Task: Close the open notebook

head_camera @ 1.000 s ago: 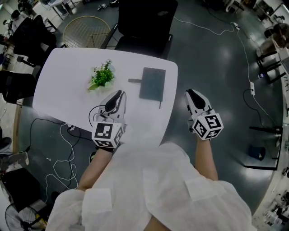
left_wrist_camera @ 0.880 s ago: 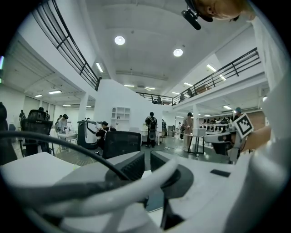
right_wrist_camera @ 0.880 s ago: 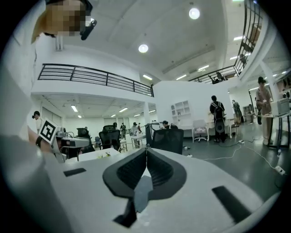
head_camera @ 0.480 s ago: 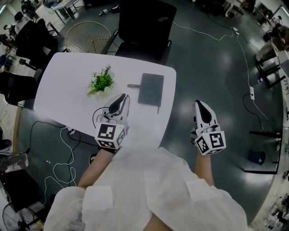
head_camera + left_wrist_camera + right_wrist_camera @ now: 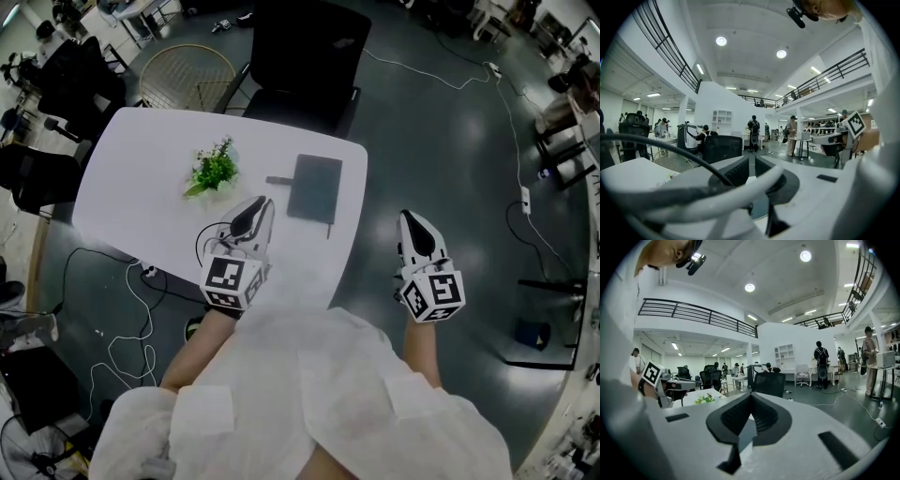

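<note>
Notebook (image 5: 314,186) in head view: dark cover, lying flat on the white table (image 5: 141,150) near its right edge, just right of the small green plant (image 5: 212,167); cover looks already down, no pages showing, so task reads as done or nearly so. A short dark tab sticks out from its left edge and a thin dark strip from its near right corner, ribbon or pen, can't tell. Left gripper (image 5: 260,204) hangs over the table just beside the notebook's near left corner, not touching it; right gripper (image 5: 410,217) is off the table over the floor, well apart from the book. Left gripper view: jaws almost together, thin slit between them, nothing in it; notebook hidden behind the gripper body. Right gripper view: jaws fully together, empty; table and plant show far left, notebook not made out. Handling guess: thin, light, cover fairly stiff, likely to slide on the smooth top, not fragile; lies too flat to get under easily. If it needs pressing, best to take the cover by its free long edge and pin the opposite side with the other tongs; which edge is the spine can't be told
</note>
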Tool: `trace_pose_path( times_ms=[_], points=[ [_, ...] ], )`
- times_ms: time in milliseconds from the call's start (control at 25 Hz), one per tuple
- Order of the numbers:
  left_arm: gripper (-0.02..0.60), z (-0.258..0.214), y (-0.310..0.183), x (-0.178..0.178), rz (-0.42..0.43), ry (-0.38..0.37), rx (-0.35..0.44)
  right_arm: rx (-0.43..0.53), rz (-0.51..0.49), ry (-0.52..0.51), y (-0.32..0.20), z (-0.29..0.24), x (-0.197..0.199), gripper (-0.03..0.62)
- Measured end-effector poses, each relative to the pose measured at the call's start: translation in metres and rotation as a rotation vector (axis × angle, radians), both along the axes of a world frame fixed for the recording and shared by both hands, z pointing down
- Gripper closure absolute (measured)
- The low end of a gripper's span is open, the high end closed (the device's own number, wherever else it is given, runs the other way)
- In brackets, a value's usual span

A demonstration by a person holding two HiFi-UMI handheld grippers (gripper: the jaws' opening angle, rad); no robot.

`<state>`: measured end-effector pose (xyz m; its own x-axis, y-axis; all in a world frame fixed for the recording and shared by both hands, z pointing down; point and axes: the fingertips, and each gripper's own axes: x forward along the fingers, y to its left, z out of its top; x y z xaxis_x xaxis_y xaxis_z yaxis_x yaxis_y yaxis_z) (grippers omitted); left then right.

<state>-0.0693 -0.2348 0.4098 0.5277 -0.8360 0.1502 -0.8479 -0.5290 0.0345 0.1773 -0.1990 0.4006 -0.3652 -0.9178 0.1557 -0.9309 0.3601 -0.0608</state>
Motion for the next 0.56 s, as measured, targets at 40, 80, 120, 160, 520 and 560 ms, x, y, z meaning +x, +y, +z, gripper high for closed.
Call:
trace_pose_path(
  times_ms=[40,80,120,160,520,560],
  points=[
    [0.543,0.000,0.000,-0.001,-0.005,-0.001,0.000,-0.001,-0.006,0.007,-0.001,0.001,-0.002,0.594],
    [0.543,0.000,0.000,-0.002,-0.009,-0.002,0.000,-0.002,-0.013,0.015,-0.001,0.002,-0.003,0.594],
    [0.543,0.000,0.000,-0.003,-0.014,-0.003,-0.001,-0.003,-0.020,0.020,-0.001,0.003,-0.005,0.594],
    [0.543,0.000,0.000,-0.004,-0.018,-0.004,-0.001,-0.003,-0.027,0.022,-0.001,0.003,-0.006,0.594],
    [0.543,0.002,0.006,-0.011,-0.050,-0.010,-0.006,-0.009,-0.067,0.042,-0.006,0.008,-0.014,0.594],
    [0.543,0.003,0.006,-0.012,-0.054,-0.010,-0.007,-0.009,-0.070,0.044,-0.007,0.009,-0.015,0.594]
  ],
)
